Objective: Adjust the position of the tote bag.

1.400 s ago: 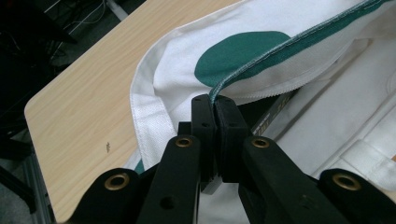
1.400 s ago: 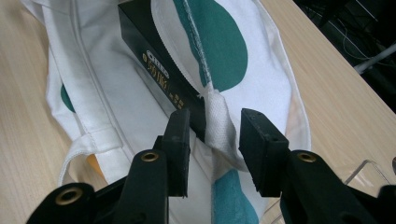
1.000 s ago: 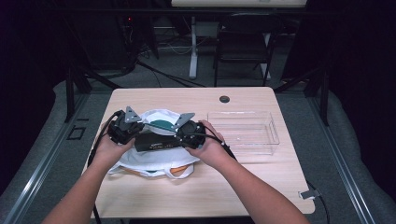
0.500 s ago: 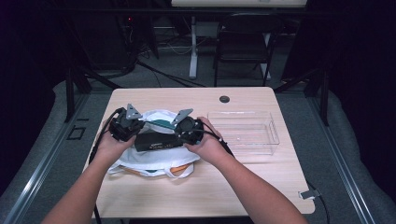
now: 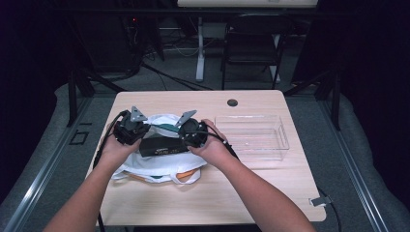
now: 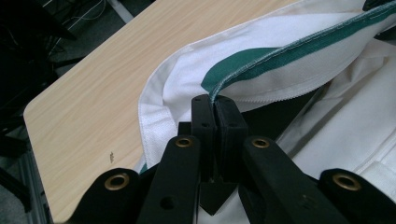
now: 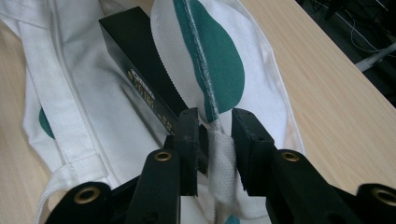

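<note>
Around you the room is dark, and the pale wooden table [image 5: 251,193] has bare wood along its near edge and right side, where a clear plastic tray [image 5: 251,136] sits. The white bag [image 5: 159,166] lies left of centre, a black box [image 5: 162,146] at its mouth. Your left gripper [image 6: 214,116] is clamped tight on the bag's green-trimmed rim. Your right gripper [image 7: 215,130] has just been closing; bag cloth hangs between its jaws, not yet pinched.
</note>
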The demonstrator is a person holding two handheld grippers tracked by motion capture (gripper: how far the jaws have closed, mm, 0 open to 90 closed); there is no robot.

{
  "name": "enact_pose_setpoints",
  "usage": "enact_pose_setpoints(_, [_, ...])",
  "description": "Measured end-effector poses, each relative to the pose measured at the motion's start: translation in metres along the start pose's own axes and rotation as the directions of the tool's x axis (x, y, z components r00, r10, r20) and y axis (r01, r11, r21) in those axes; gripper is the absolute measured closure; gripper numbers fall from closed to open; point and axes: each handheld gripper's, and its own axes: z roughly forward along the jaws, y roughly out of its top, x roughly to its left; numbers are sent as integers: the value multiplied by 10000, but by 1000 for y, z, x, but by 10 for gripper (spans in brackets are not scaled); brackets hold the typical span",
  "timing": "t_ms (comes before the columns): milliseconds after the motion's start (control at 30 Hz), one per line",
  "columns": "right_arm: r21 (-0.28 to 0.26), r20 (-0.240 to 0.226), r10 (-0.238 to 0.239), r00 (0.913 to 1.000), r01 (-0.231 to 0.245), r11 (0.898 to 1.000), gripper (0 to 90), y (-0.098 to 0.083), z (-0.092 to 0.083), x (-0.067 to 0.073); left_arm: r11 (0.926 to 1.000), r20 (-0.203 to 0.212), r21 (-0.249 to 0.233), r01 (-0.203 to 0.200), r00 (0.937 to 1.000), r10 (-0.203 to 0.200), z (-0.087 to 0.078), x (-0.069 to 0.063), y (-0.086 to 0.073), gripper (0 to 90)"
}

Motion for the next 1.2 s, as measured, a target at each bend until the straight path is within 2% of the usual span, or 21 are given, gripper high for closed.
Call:
enact_pose_setpoints(100, [137, -36, -78, 10000, 79, 9999, 750, 2, 0, -2, 10000, 45, 61, -11, 10000, 11, 0, 1, 0, 880])
enact_pose_setpoints(333, [156, -80, 172, 9998, -170, 9997, 799, 4, 2, -7, 10000, 57, 0, 47, 10000, -47, 1, 2, 0, 880])
enact_pose_setpoints(567, [8, -374, 1232, 9917, -1232, 9924, 816, 3, 1, -18, 9999, 84, -112, 20, 10000, -19, 0, 2, 0, 878])
enact_pose_setpoints(633, [-19, -399, 1430, 9889, -1432, 9897, 818, 3, 2, -19, 9999, 97, -108, -19, 10000, 20, 1, 2, 0, 874])
enact_pose_setpoints(733, [-7, -340, 1488, 9883, -1489, 9889, 819, 4, 2, -20, 9999, 126, -117, -6, 9999, 8, 0, 2, 0, 863])
enact_pose_setpoints(933, [41, -266, 1461, 9889, -1460, 9893, 819, 5, 1, -21, 9995, 191, -300, 40, 9998, -35, -6, 6, -2, 725])
enact_pose_setpoints(967, [101, -232, 1430, 9894, -1428, 9897, 819, 5, 1, -21, 9992, 356, -371, 146, 9993, -133, -8, 7, -4, 689])
enact_pose_setpoints(1033, [113, -178, 1408, 9899, -1407, 9900, 820, 6, 1, -21, 9996, 378, -262, 123, 9992, -113, -11, 9, -4, 630])
enact_pose_setpoints(1200, [64, -127, 1476, 9890, -1476, 9890, 819, 6, 1, -22, 9994, 367, -343, 85, 9993, -72, -20, 11, -6, 580])
